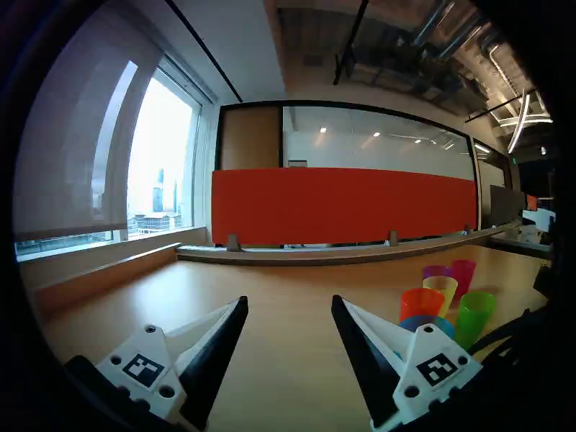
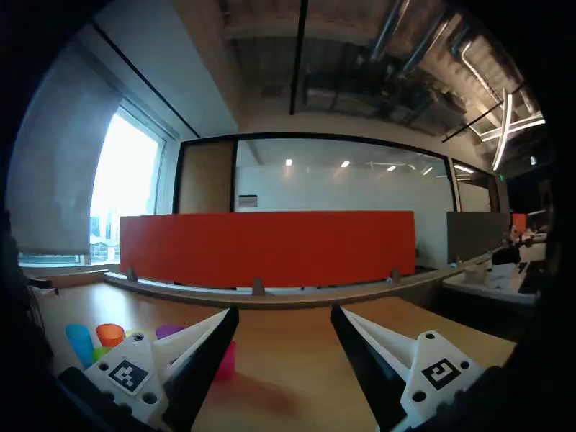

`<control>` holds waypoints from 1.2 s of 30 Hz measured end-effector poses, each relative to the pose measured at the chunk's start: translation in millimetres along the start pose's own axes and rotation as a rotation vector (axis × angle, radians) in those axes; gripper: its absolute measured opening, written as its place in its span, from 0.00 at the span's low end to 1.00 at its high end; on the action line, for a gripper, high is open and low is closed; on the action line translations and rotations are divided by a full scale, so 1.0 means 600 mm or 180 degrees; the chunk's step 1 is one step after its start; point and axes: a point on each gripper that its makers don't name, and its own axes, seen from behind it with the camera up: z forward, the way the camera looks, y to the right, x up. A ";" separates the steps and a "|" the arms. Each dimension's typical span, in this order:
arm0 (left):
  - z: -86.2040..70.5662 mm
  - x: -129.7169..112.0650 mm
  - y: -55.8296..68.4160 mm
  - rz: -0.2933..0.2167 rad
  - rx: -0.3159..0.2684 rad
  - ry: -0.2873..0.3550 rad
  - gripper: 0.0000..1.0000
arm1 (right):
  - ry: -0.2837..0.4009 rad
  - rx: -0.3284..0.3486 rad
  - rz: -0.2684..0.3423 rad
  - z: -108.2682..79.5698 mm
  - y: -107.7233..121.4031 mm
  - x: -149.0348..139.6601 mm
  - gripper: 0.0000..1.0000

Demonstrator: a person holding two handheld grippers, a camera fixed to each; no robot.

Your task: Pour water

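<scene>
In the left gripper view, the left gripper (image 1: 288, 302) is at the bottom middle of the frame. Its two fingers stand wide apart and hold nothing; between them there is just the bare wooden table (image 1: 288, 360). A group of coloured cups stands on the table at the lower right of the frame, to the right of the gripper's right finger and not between the fingers. The orange cup (image 1: 421, 302) is the nearest to the fingertip, and the blue cup (image 1: 441, 322) is partly hidden behind that finger. The green cup (image 1: 475, 315) is at the right edge of the group. Behind them stand the yellow cup (image 1: 441, 288), the purple cup (image 1: 435, 271) and the pink cup (image 1: 464, 273). A red partition (image 1: 342, 205) crosses the middle of the frame at the far edge of the table, and a bright window (image 1: 155, 173) is at the left.

In the right gripper view, the right gripper (image 2: 283, 313) is at the bottom middle, also spread open and with nothing in its grasp. Here the cups are at the lower left of the frame, beside the gripper's left finger. The blue cup (image 2: 79, 342) and the orange cup (image 2: 110, 333) are at the far left and the purple cup (image 2: 169, 330) is closer to the finger. The pink cup (image 2: 227, 362) is mostly hidden behind that finger. The red partition (image 2: 266, 248) is in the middle and the window (image 2: 122, 187) at the left.
</scene>
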 end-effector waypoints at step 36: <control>0.000 0.000 0.000 0.0001 0.0000 0.0001 0.85 | -0.0305 0.0016 -0.0051 -0.006 -0.009 -0.108 0.99</control>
